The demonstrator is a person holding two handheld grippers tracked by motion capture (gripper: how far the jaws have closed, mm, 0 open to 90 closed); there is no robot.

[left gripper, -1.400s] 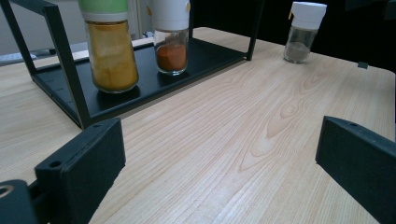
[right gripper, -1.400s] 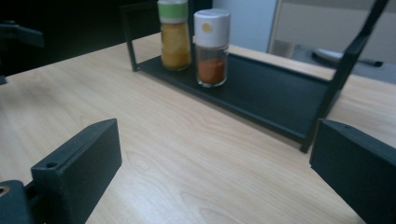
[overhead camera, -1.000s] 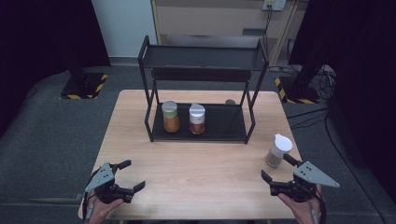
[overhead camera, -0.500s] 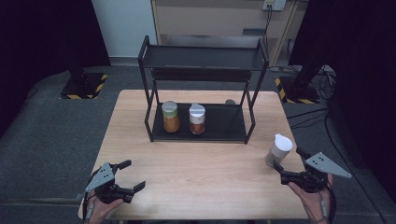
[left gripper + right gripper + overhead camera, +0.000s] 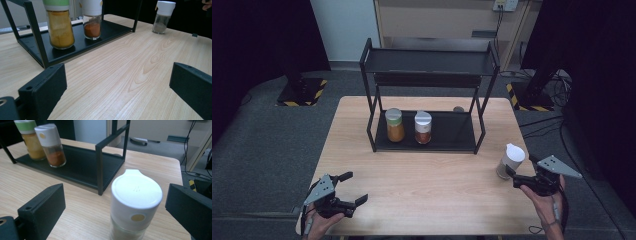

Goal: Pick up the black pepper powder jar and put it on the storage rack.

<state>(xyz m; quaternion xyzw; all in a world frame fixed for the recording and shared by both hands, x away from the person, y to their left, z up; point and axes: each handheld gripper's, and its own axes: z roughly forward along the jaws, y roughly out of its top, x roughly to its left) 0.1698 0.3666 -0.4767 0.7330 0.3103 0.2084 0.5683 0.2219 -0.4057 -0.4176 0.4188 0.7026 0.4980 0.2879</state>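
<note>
The high view looks forward and down over the whole desk [image 5: 422, 175] from its near edge. The left gripper view sits low near the near-left corner, facing the rack [image 5: 82, 43]. The right gripper view, close by the right edge, shares that rack [image 5: 100, 167].

Black rack [image 5: 427, 85], two tiers, stands at the table's [image 5: 422, 175] far edge, about centred. Top tier bare. Lower tier: two jars upright, side by side, near its left end. Green-lidded jar [image 5: 394, 125] with yellow-orange powder to the left; white-lidded jar [image 5: 423, 127] with red-brown powder just beside it, to the right. Small round thing [image 5: 458, 109] behind the rack toward the far right corner, too small to tell. Table is light wood, grain plain. Beyond the far edge: grey floor [image 5: 267, 130], hazard-striped stand bases [image 5: 302, 92], cables [image 5: 557, 90].
</note>
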